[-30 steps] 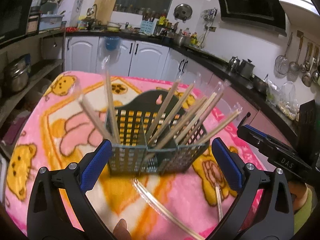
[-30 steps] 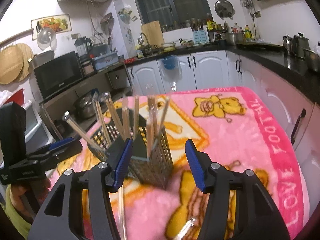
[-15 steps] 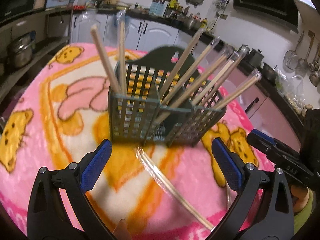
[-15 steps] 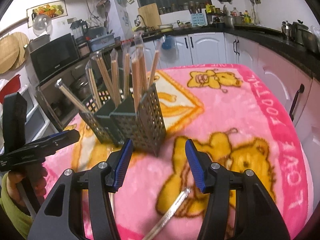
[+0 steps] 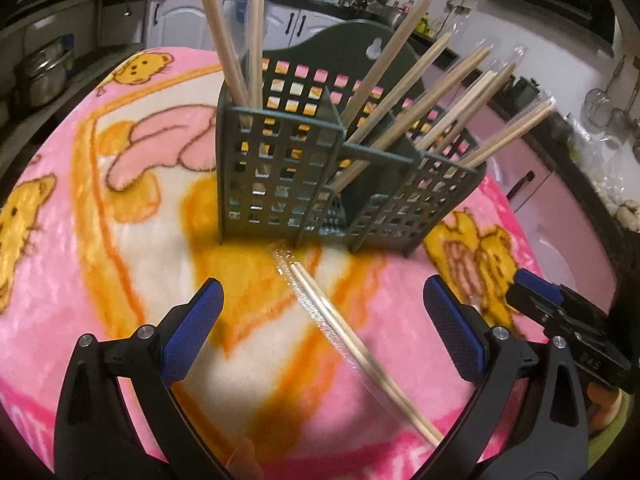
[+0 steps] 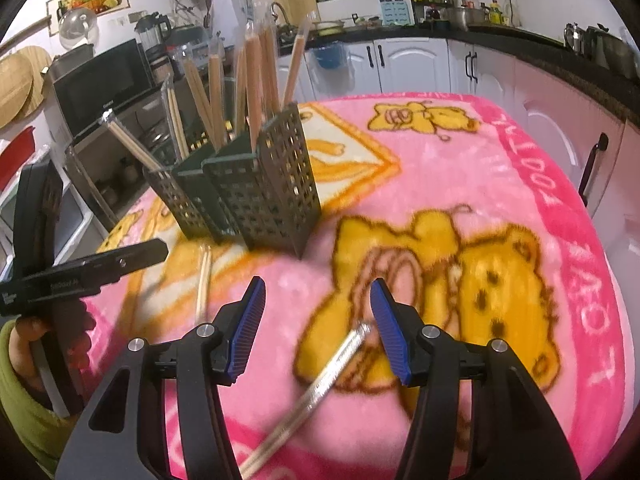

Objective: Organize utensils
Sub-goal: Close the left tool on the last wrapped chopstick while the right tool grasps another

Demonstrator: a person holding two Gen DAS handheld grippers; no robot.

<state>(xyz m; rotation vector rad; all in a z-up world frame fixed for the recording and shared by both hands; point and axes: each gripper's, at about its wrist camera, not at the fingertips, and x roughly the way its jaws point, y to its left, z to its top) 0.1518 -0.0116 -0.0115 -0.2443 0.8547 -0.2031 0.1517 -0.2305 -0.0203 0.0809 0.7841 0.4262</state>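
The left gripper is spread wide and empty above wrapped chopsticks at lower centre. The right gripper is half-open around another pair, apparently untouched. The rack is seen at centre.

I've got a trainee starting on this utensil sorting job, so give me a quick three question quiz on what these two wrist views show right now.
1. True or false: the left tongs are shut on a wrapped chopstick pair.
2. Multiple choice: where does the dark green utensil caddy stand? A) on the black kitchen counter; B) on the pink bear-print blanket; C) inside a white cabinet.
3. Fill in: the wrapped chopstick pair by the right tongs lies on the ____, not in the caddy.

Key
1. False: both blue pads stand apart with nothing gripped; the pair lies on the blanket between them.
2. B.
3. Blanket; its tip sits near the right-hand pad.
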